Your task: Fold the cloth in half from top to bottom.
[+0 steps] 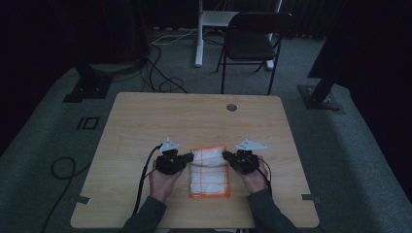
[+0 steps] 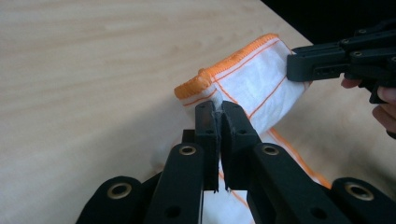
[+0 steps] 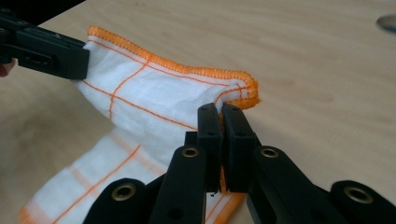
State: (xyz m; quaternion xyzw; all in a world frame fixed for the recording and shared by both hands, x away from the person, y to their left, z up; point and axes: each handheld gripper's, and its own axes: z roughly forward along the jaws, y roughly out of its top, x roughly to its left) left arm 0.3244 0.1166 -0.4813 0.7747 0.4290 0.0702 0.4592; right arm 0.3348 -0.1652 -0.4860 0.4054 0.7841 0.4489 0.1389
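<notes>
Black jaws of the left gripper [image 2: 218, 108] stand pressed together on one far corner of the white cloth with orange edging [image 2: 254, 79], the fabric pinched between the pads. Opposite, the right gripper [image 3: 218, 110] is clamped the same way on the other far corner. Between the two sets of fingertips the cloth's orange hem runs raised off the wooden table [image 1: 145, 121], and the rest hangs down from them to lie flat toward the person.
</notes>
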